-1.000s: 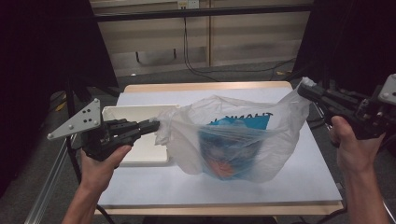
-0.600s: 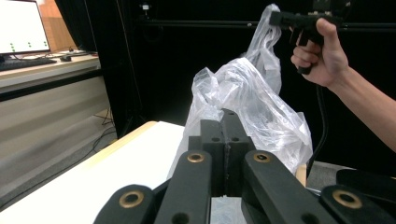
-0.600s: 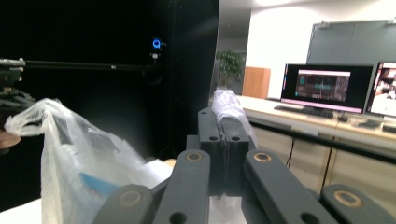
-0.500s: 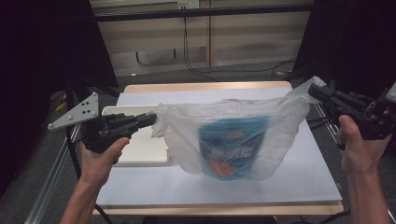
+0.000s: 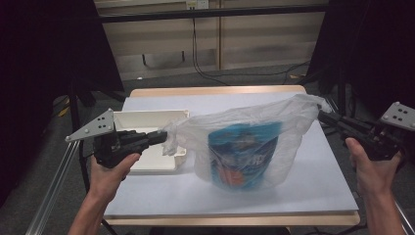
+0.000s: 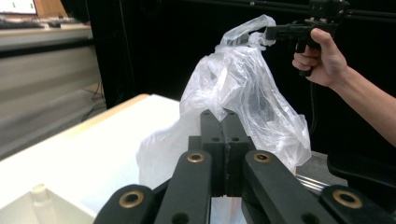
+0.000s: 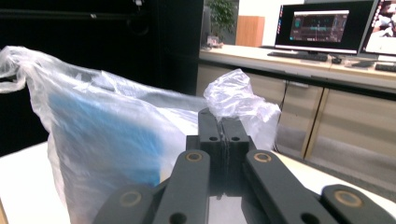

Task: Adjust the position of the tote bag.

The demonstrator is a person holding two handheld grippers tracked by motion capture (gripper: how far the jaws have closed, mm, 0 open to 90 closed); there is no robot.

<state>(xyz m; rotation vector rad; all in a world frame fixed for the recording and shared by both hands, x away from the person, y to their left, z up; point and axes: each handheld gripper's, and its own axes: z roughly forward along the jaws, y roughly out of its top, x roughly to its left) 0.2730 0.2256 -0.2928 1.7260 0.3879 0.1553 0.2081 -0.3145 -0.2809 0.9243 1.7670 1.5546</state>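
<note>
While both claws (image 5: 164, 137) (image 5: 320, 116) pinch the plastic bag (image 5: 254, 125), the blue package's (image 5: 243, 154) lettering blurs unreadably.

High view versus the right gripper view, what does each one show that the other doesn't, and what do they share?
High view alone: the white tray beside the bag, the left hand-held gripper shut on one bag handle, both forearms, and the table edge.

Right gripper view alone: two lit monitors on a desk behind, and a plant.

Both: the clear plastic bag with a blue cup inside, and the right hand-held gripper shut on the bag's other bunched handle.
</note>
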